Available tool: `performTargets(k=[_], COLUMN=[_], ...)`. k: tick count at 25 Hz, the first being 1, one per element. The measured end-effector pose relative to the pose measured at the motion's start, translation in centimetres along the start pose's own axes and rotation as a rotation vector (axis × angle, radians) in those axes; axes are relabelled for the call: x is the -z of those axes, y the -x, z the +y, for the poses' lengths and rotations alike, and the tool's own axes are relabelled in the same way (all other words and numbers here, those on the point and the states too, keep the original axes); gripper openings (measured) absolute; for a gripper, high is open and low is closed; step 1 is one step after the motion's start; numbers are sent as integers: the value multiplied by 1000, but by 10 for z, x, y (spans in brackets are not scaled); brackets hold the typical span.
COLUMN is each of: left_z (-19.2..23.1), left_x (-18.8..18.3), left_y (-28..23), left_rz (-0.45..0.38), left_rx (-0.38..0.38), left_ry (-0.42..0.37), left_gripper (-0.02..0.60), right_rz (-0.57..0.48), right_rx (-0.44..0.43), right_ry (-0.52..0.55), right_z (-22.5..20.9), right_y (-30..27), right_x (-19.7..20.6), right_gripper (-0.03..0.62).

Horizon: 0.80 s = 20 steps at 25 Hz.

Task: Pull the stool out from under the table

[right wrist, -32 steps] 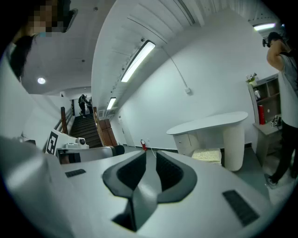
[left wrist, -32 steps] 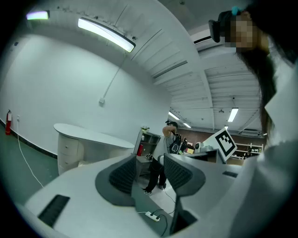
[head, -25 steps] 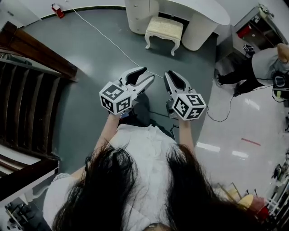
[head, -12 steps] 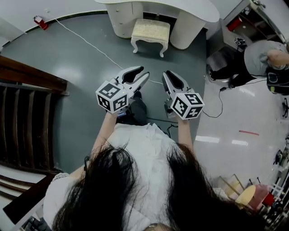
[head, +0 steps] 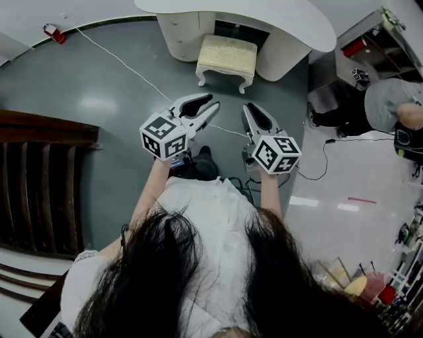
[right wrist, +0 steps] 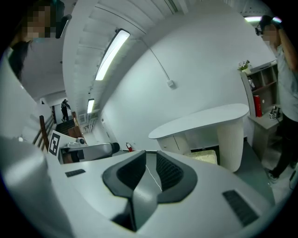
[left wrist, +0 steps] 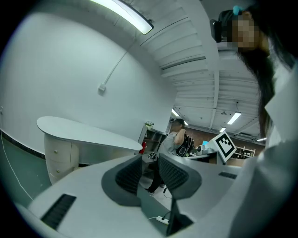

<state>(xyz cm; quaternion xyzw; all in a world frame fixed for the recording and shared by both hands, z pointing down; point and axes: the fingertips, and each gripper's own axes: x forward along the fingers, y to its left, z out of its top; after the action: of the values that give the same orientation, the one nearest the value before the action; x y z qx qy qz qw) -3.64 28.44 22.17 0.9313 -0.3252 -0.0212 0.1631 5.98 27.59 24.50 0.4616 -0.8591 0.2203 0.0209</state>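
A cream upholstered stool (head: 227, 55) with white curved legs stands half under the white curved table (head: 264, 13) at the top of the head view. In the right gripper view only a corner of the stool (right wrist: 205, 157) shows beneath the table (right wrist: 200, 122). Both grippers are held in the air well short of it, pointing toward it. My left gripper (head: 213, 104) is closing to shut with nothing between its jaws, and its tips (left wrist: 150, 160) stand close together. The right gripper (head: 250, 107) is shut and empty too, as its own view (right wrist: 150, 158) shows.
A white cable (head: 132, 66) runs across the grey floor between me and the stool. A dark wooden stair railing (head: 39, 165) fills the left. Another person (head: 390, 112) stands at the right beside a shelf unit (head: 370, 39), with black cables (head: 324, 158) on the floor.
The left gripper's jaws have drawn together. The head view has shifted, so the stool and table sit slightly nearer and more central. Both grippers stay side by side in front of me.
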Motion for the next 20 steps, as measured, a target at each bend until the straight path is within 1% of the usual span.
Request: performTargets(k=[3,6,13,20], left_z=[33,59,92,131], left_x=[-3,-2,7,28], left_y=[-12,-19,-34,-47], left_rz=[16,21,26,45], left_rx=[8,9,5,-72], left_ry=[12,44,113,154], left_gripper=[123,123,123,123], right_rz=[13,40,102,169], right_rx=[28,60,124,118], right_ry=[-9,-13,-14,-1], right_z=[-12,-22,-49,-86], right_y=[-27,-42,-57,-90], right_x=[-3,-1,0,5], right_gripper=[79,78,78,78])
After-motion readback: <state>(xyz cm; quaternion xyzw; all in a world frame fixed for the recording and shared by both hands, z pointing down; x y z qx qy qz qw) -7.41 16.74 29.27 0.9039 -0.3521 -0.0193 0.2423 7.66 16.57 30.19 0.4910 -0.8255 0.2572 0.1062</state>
